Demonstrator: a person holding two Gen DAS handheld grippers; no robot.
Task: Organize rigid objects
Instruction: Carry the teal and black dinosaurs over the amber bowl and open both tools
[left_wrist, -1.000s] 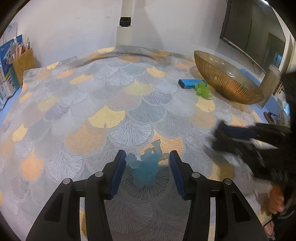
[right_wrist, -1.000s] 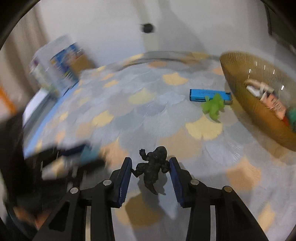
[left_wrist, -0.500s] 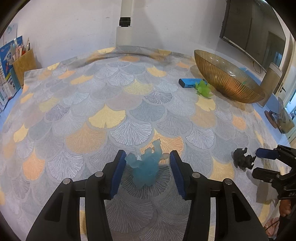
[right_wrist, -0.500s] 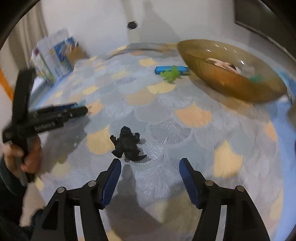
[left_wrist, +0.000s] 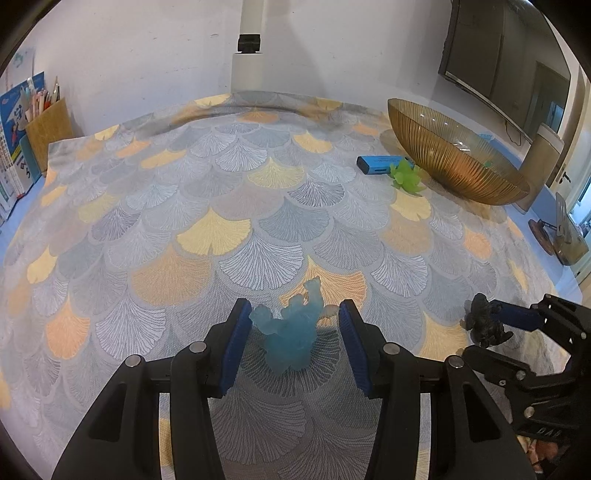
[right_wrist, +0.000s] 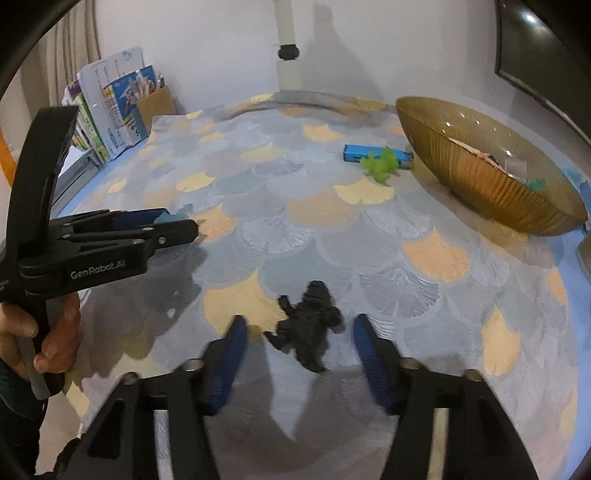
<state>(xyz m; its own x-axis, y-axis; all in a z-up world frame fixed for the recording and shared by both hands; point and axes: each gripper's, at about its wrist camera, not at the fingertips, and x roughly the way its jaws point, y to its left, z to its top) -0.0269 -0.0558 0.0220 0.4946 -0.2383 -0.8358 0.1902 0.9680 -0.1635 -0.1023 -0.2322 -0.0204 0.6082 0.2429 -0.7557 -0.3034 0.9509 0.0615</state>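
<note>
Right gripper straddles the black figure near the desk's front edge, jaws just closing in, pads not yet touching; left gripper brackets the blue figure, left pad grazing it, grip unclear. Bowl at the far right corner holds some items; green figure and blue stick wait beside it.

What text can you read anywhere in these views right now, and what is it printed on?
"GenRobot.AI": white lettering on the side of the black left gripper, seen from the right wrist view.
Print on the white and blue books standing by the wall: too small and blurred to read.
Embossed marks on the black right gripper body in the left wrist view: unreadable.
</note>
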